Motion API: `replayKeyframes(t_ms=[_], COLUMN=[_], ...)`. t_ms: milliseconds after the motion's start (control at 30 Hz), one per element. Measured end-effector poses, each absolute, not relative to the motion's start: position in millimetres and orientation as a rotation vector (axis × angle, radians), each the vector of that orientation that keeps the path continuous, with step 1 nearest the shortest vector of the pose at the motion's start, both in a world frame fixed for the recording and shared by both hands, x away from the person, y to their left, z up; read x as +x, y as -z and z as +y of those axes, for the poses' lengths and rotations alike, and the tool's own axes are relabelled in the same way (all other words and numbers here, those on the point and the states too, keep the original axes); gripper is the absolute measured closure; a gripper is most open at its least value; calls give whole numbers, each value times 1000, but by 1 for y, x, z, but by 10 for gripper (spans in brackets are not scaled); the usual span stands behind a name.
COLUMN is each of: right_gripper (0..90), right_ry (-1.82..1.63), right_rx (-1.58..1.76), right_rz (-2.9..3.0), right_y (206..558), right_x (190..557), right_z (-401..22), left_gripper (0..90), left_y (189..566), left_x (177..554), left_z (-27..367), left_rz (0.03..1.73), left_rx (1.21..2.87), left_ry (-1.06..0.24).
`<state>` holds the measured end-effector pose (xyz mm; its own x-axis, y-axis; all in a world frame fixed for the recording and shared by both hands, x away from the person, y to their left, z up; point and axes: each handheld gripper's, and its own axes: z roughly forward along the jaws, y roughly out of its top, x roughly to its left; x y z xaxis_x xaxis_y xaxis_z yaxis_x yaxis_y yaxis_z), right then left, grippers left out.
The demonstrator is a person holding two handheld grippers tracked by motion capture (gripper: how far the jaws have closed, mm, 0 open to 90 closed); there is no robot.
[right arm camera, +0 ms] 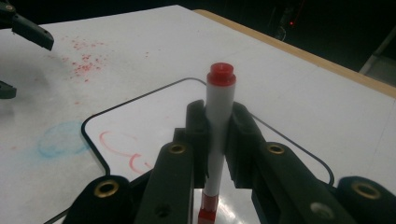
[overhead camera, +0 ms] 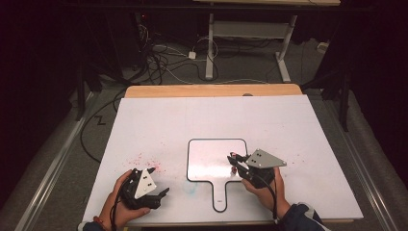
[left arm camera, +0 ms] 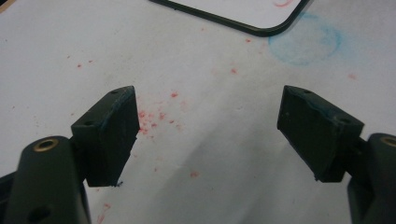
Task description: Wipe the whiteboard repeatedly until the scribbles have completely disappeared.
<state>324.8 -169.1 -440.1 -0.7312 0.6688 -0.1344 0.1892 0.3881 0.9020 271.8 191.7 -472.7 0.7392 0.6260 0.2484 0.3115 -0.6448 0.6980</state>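
The right gripper [right arm camera: 218,135] clamps a red marker [right arm camera: 218,116] upright, its tip down over the small whiteboard [overhead camera: 211,163]; faint red strokes [right arm camera: 122,150] already lie on the board, so writing looks begun, with more probably left; the left gripper [left arm camera: 208,133] stands wide and empty above the table [overhead camera: 159,125], just beside the board.

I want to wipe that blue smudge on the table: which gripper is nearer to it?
Left. The left gripper hangs open just left of the blue smudge; the right gripper, gripping a red marker, is over the small whiteboard.
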Motion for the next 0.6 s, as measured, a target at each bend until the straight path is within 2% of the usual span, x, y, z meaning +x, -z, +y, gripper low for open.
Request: replayKeyframes(t_ms=[300,600], right_gripper=[814,814], right_ry=[-1392,-1378], right_rx=[699,726], right_rz=[2229,2213], right_y=[441,441], right_x=[318,324], right_z=[-145,-141], left_gripper=[201,201], left_y=[473,473], left_x=[272,272], left_z=[191,191], left_rz=[705,703], left_rx=[2293,2291], left_ry=[-633,-632])
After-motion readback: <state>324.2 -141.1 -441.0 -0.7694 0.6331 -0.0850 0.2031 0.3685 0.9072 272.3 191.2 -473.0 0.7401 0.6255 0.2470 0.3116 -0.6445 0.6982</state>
